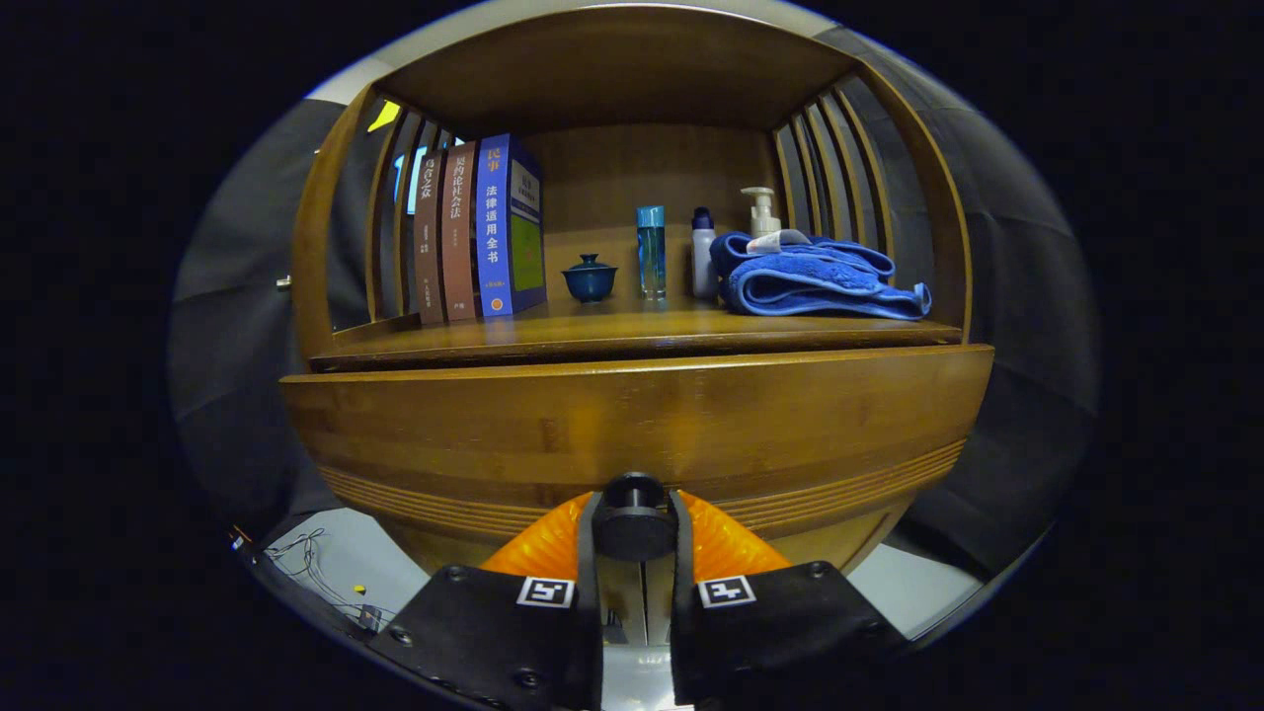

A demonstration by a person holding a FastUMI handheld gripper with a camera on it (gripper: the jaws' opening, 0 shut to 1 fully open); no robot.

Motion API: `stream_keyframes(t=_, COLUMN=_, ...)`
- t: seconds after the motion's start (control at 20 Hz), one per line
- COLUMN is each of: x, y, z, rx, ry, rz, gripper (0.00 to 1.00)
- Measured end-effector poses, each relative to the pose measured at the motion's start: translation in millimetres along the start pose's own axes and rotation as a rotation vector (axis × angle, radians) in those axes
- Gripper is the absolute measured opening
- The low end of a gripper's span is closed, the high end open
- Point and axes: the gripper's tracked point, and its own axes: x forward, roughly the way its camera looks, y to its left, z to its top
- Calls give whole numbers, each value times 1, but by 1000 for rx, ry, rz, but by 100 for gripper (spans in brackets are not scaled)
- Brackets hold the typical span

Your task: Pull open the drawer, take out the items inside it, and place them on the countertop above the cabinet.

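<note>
Drawer (632, 425) knob (633, 518) clamped by tongs (634, 533)

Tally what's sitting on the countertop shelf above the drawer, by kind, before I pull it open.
Books, upright: 3
Lidded cup, dark blue: 1
Bottles: 3, one teal, one white with a dark cap, one pump bottle
Folded blue towel: 1
Total: 8
The hand-held gripper is shut on the drawer knob.
</note>
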Motion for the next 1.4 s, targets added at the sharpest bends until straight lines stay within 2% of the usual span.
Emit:
stream_keyframes(t=0.45, x=-62, y=-4, z=-13, rx=31, ry=-8, rz=11, gripper=31)
stream_keyframes(t=1.0, x=-97, y=-7, z=-23, rx=37, ry=-4, rz=17, gripper=31)
stream_keyframes(t=1.4, x=-104, y=-9, z=-33, rx=17, ry=-1, rz=18, gripper=31)
